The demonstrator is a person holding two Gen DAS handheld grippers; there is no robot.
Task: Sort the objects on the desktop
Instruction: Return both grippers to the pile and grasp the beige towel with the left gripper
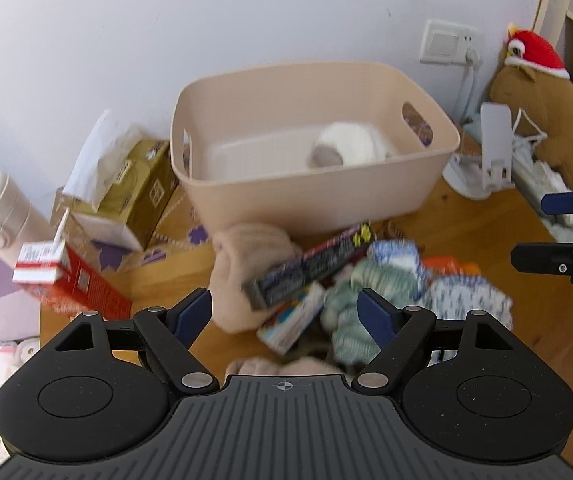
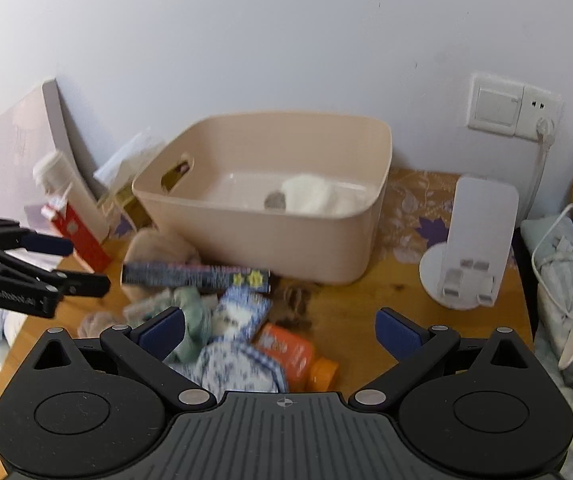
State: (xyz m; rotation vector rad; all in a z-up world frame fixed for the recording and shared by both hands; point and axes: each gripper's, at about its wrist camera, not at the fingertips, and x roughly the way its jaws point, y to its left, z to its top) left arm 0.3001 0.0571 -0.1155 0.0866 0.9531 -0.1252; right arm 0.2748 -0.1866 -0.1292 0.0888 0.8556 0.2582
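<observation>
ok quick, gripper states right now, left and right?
Left gripper: open, holding nothing, above the pile of socks.
Right gripper: open, holding nothing.

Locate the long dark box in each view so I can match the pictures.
Left wrist view: the long dark box lies slanted at centre, on the pile of cloths, ahead of the open left gripper.
Right wrist view: it lies nearly level, left of centre.
Shared landmark: the beige bin just behind it.
</observation>
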